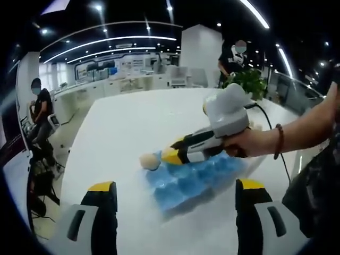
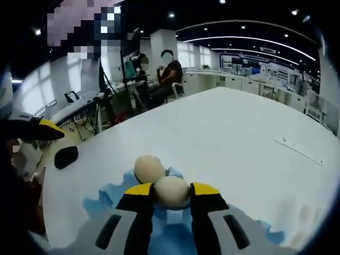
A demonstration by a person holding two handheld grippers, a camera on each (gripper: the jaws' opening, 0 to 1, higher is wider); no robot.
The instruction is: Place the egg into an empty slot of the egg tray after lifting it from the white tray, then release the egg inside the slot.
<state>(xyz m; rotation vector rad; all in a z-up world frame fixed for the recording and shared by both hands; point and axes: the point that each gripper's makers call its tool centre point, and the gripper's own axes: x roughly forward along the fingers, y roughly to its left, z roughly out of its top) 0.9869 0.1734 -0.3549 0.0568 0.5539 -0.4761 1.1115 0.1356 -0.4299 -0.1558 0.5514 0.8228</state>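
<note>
Large white table point(image 1: 133, 122) in an open office, running wide and bare away from both cameras; in the right gripper view its surface point(image 2: 239, 133) stretches to the far edge. A seated person point(image 1: 40, 114) at the left of the left gripper view; another seated person point(image 2: 167, 74) beyond the table in the right gripper view. A potted green plant point(image 1: 249, 82) at the table's far end.

Blue egg tray point(image 1: 194, 178) lies flat on the table, near the left gripper's camera. In the right gripper view its scalloped edge point(image 2: 106, 194) sits just under the jaws.

Right gripper point(image 1: 159, 158) reaches in from the right of the left gripper view, held in a hand point(image 1: 249, 143) with a bead bracelet point(image 1: 278, 141) on the wrist; its tip is over the tray's far-left corner. In its own view the right gripper point(image 2: 171, 192) has its yellow-tipped jaws closed onto a pale egg point(image 2: 172, 191), one jaw touching each side, the egg over the tray.

A second egg point(image 2: 149, 169) sits in a tray slot just beyond the held one, touching or nearly so; cannot tell which.

Left gripper point(image 1: 175, 188) holds nothing, jaws spread wide, short of the tray.
</note>
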